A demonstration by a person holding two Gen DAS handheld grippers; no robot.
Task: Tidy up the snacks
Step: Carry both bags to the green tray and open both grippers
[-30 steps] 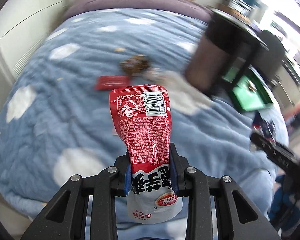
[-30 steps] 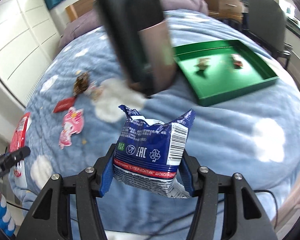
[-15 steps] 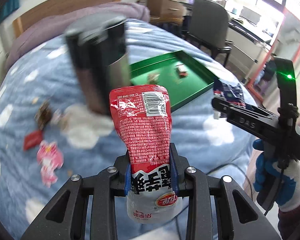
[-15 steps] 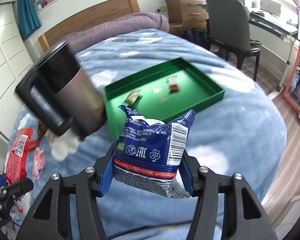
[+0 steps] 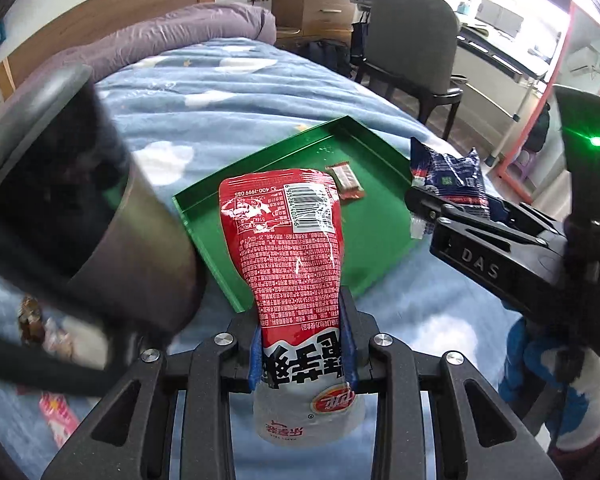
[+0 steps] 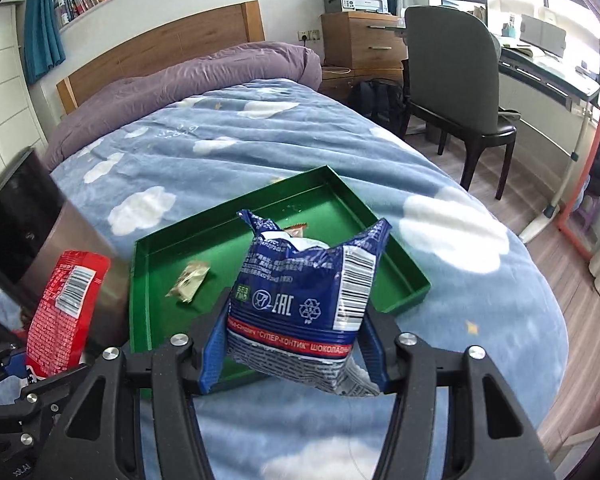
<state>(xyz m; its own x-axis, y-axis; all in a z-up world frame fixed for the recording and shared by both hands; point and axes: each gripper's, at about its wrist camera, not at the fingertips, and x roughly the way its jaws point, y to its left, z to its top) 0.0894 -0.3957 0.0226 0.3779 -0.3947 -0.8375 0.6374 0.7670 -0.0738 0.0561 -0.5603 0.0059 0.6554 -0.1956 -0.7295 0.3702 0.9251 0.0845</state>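
Observation:
My left gripper [image 5: 303, 354] is shut on a red snack pouch [image 5: 290, 240], held upright above the bed. My right gripper [image 6: 293, 344] is shut on a blue snack bag [image 6: 306, 280]; it also shows in the left wrist view [image 5: 448, 174]. A green tray [image 6: 140, 280] lies on the blue blanket just ahead of both grippers. It holds a gold-wrapped snack [image 6: 189, 280] and a small red-wrapped snack [image 5: 345, 182]. The red pouch also shows at the left of the right wrist view [image 6: 62, 304].
A dark cylindrical bin [image 5: 100, 216] stands on the bed left of the tray. Several small snacks [image 5: 30, 320] lie on the blanket behind it at the left. A chair [image 6: 452, 80] and a desk stand right of the bed.
Both grippers have swung to the right with their snacks still held. The tray has come from the right edge to straight ahead, and the loose snacks have slid off to the left.

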